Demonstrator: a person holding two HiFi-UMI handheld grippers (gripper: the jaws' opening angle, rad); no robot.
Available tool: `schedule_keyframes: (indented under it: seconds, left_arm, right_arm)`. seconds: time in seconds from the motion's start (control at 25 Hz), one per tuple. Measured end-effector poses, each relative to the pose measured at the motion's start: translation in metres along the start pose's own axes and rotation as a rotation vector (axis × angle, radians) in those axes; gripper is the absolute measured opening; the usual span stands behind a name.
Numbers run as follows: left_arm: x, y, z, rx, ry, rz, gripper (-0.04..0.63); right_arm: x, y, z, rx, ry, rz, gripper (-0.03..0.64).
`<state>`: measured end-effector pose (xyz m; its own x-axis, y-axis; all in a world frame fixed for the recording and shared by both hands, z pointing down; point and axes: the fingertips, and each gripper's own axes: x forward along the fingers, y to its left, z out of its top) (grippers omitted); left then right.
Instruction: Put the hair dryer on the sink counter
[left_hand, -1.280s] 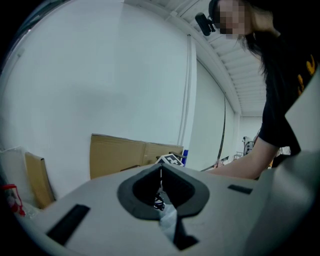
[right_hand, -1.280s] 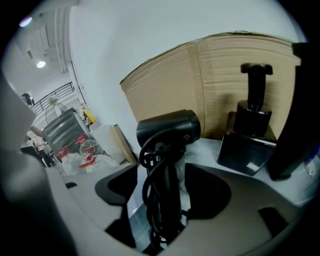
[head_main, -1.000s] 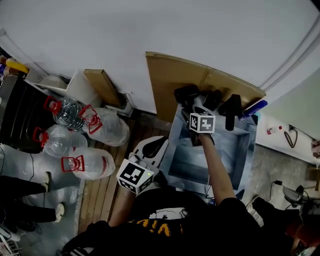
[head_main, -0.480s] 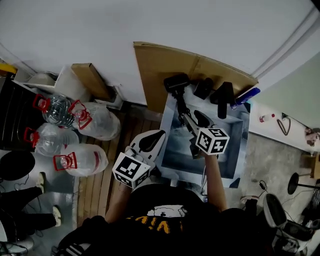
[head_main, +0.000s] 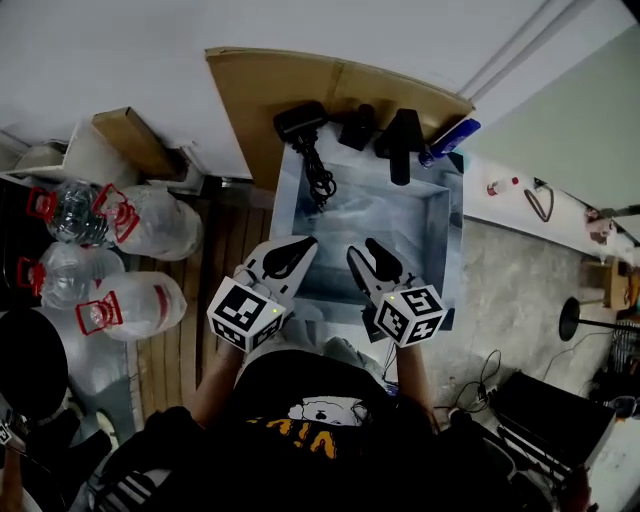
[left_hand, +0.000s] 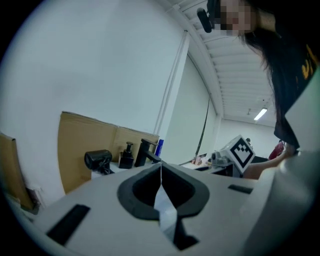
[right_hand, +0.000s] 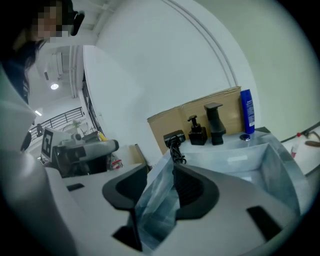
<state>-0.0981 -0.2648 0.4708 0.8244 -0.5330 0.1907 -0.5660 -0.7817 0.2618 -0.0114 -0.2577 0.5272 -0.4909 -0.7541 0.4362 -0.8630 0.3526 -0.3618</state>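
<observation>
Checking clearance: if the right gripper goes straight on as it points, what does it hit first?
Probably the cord hanging into the sink basin, then the hair dryer behind it; height unclear. The right gripper has nothing between its closing jaws.

The black hair dryer (head_main: 300, 120) rests at the back left corner of the pale sink counter (head_main: 457, 240). Its black cord (head_main: 319, 178), loosely bunched, trails forward from it over the rim into the basin.
</observation>
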Motion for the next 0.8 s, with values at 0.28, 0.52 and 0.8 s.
schedule_keyframes:
  seconds: [0.28,0.52,0.8]
  left_arm:
    - [0.013,-0.061,-0.008,0.02,0.01,-0.045,0.008]
    - [0.014,-0.135,-0.012,0.036,-0.006,-0.064,0.008]
    - [-0.005,-0.218,-0.02,0.069,-0.014,-0.057,0.008]
  right_arm:
    - [-0.075,-0.005,-0.024,-0.008,-0.029,-0.042,0.146]
    - [-0.147,-0.008,-0.031,-0.023,-0.104,-0.05,0.138]
    - [-0.219,-0.001,-0.049,-0.062,-0.155,-0.033,0.127]
